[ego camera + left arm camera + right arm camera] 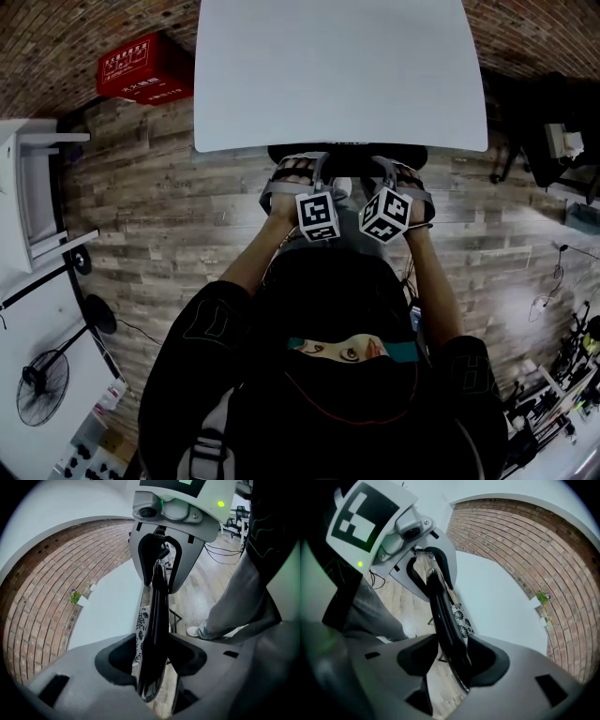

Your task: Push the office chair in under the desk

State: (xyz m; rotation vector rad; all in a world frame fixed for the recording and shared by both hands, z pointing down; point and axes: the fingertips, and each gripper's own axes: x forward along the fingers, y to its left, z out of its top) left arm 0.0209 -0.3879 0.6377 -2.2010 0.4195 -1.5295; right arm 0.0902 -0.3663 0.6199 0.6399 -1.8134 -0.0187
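Note:
The black office chair's backrest [347, 159] shows its top edge just at the near edge of the white desk [337, 75]. Both grippers sit side by side on that edge. My left gripper [298, 171] straddles the thin black backrest [157, 620], which runs between its jaws; floor shows between the edge and one pad, so it stands open [151, 660]. My right gripper [398, 172] is likewise open [447, 660] around the same backrest edge [443, 616], with a gap on one side. Each gripper view shows the other gripper further along the edge. The chair's seat and base are hidden.
The floor is wood plank, the wall brick. A red box [141, 67] lies at the far left of the desk, a white shelf unit [28, 187] and a fan [42, 384] stand at left. Dark chairs and cables [544, 141] crowd the right. The person's leg [234, 611] is close behind.

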